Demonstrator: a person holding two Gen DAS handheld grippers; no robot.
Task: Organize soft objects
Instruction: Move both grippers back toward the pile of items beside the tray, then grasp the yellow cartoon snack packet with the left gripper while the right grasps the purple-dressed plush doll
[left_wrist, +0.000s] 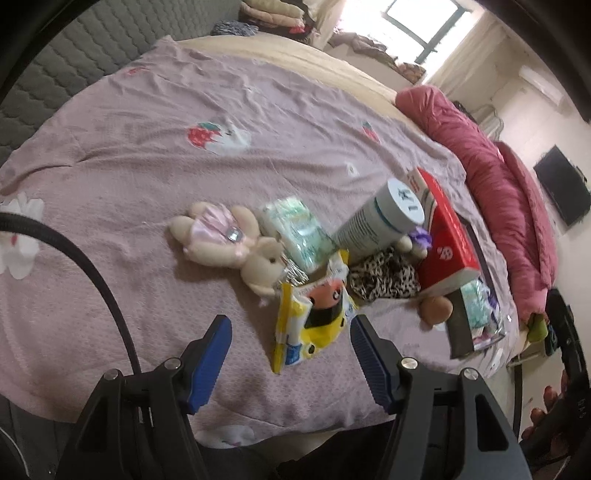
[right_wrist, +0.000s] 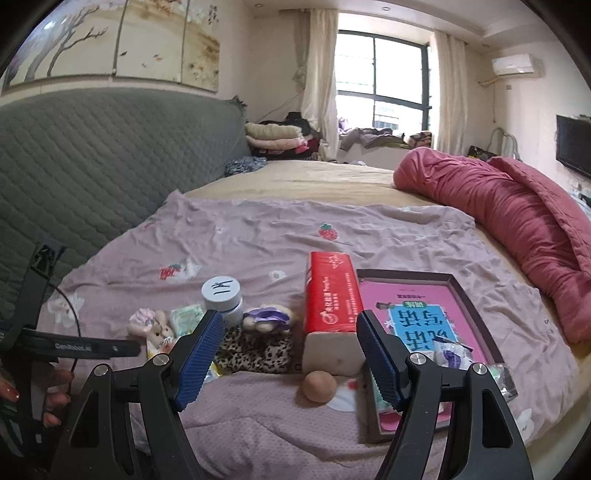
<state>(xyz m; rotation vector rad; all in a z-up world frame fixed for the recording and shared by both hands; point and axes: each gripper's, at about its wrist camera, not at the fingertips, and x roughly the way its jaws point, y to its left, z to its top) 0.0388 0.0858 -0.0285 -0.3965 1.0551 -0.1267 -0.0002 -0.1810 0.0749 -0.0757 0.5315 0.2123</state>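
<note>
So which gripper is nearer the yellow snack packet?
Left. The left gripper hovers open just over the yellow snack packet; the right gripper faces the red tissue pack, further off.

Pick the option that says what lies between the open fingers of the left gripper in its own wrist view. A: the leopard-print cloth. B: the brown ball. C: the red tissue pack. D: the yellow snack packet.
D: the yellow snack packet lies on the pink bedspread between the open, empty left gripper fingers.
</note>
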